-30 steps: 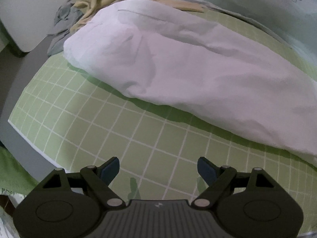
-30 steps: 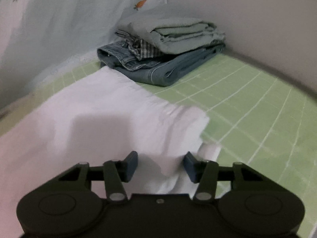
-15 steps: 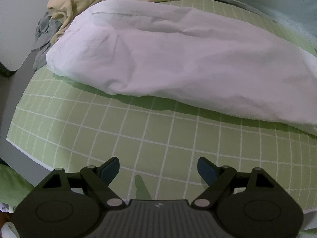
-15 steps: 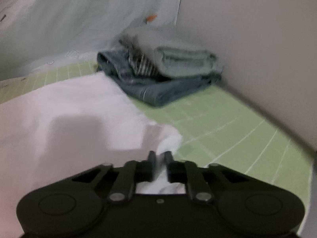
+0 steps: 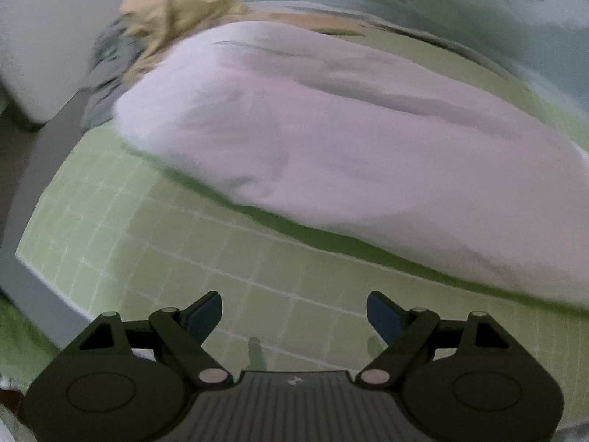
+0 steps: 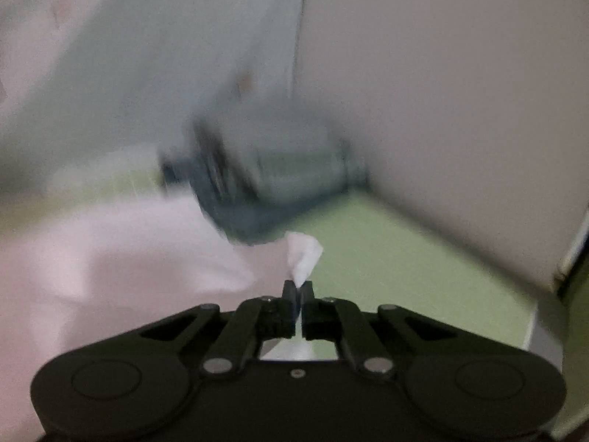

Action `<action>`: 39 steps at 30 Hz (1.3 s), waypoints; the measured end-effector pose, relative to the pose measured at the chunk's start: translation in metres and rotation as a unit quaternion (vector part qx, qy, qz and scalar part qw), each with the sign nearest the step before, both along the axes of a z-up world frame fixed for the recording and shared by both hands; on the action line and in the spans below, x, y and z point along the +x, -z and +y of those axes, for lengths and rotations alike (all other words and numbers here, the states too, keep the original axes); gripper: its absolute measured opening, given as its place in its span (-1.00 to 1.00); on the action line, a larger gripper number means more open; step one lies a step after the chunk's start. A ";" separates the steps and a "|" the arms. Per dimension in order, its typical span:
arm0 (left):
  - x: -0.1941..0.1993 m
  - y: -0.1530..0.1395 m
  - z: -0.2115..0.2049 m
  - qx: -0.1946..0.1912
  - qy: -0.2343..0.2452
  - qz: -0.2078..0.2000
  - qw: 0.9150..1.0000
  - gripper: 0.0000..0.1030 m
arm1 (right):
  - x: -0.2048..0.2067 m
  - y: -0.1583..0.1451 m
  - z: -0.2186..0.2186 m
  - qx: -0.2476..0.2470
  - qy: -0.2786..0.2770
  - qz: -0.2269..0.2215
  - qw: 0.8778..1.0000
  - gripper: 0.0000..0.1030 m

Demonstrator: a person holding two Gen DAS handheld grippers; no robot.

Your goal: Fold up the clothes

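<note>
A white garment (image 5: 331, 140) lies spread across the green grid mat (image 5: 184, 243). My left gripper (image 5: 294, 313) is open and empty, above the mat in front of the garment's near edge. My right gripper (image 6: 298, 289) is shut on a corner of the white garment (image 6: 302, 254), which sticks up between the fingers and is lifted off the mat (image 6: 405, 258). The rest of the garment (image 6: 110, 250) trails to the left. The right wrist view is blurred by motion.
A crumpled beige and grey pile of clothes (image 5: 173, 18) lies at the mat's far left corner. A stack of folded clothes (image 6: 265, 180), jeans at the bottom, stands in the back corner by a white wall (image 6: 441, 92). The mat's edge (image 5: 48, 276) is at lower left.
My right gripper closed on the garment's corner and lifted it, with the view tilting up. My left gripper stayed open and shifted a little in front of the garment.
</note>
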State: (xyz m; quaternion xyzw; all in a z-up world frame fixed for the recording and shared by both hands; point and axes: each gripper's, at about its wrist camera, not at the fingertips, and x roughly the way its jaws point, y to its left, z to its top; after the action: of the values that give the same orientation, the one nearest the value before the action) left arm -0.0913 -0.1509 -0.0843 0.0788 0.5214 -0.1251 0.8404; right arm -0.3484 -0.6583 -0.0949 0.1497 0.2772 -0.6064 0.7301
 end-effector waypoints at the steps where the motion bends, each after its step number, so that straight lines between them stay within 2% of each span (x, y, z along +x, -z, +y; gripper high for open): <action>1: 0.003 0.000 0.009 -0.006 -0.014 0.000 1.000 0.68 | 0.001 0.014 -0.007 0.034 0.010 0.018 0.999 -0.87; 2: 0.007 -0.001 0.018 -0.013 -0.028 0.000 1.000 0.68 | 0.002 0.027 -0.012 0.065 0.020 0.035 0.997 -0.71; 3: 0.010 -0.001 0.026 -0.019 -0.042 0.000 0.999 0.68 | 0.004 0.030 -0.010 0.066 0.025 0.049 0.996 -0.58; 4: 0.014 -0.001 0.035 -0.025 -0.056 0.000 0.998 0.68 | 0.006 0.032 -0.008 0.066 0.030 0.062 0.995 -0.24; 5: 0.020 -0.001 0.046 -0.036 -0.074 0.000 0.997 0.68 | 0.010 0.028 -0.001 0.061 0.024 0.061 0.996 0.29; 6: 0.027 0.000 0.056 -0.046 -0.091 0.002 0.995 0.68 | 0.013 0.024 0.005 0.057 0.018 0.058 0.997 0.52; 7: 0.034 0.001 0.065 -0.056 -0.109 0.004 0.992 0.68 | 0.018 0.019 0.013 0.061 0.004 0.039 0.997 0.66; 9: 0.051 0.000 0.077 -0.070 -0.130 0.001 0.989 0.68 | 0.029 0.007 0.029 0.069 -0.026 0.000 0.997 0.67; 11: 0.067 -0.001 0.087 -0.084 -0.150 -0.002 0.985 0.68 | 0.050 -0.002 0.051 0.071 -0.069 -0.034 0.995 0.99; 16: 0.110 0.001 0.094 -0.078 -0.125 -0.022 0.989 0.68 | 0.130 -0.006 0.116 0.077 -0.205 -0.060 0.974 1.00; 18: 0.125 0.004 0.100 -0.085 -0.123 -0.020 0.989 0.68 | 0.161 -0.003 0.137 0.081 -0.239 -0.056 0.966 1.00; 21: 0.150 0.015 0.111 -0.103 -0.124 -0.008 0.987 0.69 | 0.195 0.007 0.160 0.091 -0.259 -0.062 0.960 1.00; 26: 0.180 0.027 0.119 -0.111 -0.111 -0.003 0.988 0.70 | 0.222 0.030 0.181 0.113 -0.226 -0.012 0.967 1.00; 31: 0.209 0.043 0.128 -0.147 -0.107 0.013 0.983 0.76 | 0.207 0.039 0.193 0.107 -0.188 -0.028 0.976 1.00; 37: 0.235 0.055 0.131 -0.224 -0.131 0.022 0.966 0.84 | 0.206 0.044 0.202 0.090 -0.165 -0.033 0.982 1.00; 39: 0.242 0.057 0.129 -0.234 -0.150 0.028 0.960 0.85 | 0.208 0.044 0.206 0.093 -0.151 -0.032 0.984 1.00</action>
State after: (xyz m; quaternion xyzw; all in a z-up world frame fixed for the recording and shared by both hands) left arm 0.1508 -0.0222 -0.1417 -0.2028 0.5063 -0.1184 0.8298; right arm -0.1405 -0.4523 -0.1390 0.1925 0.3278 -0.4555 0.8050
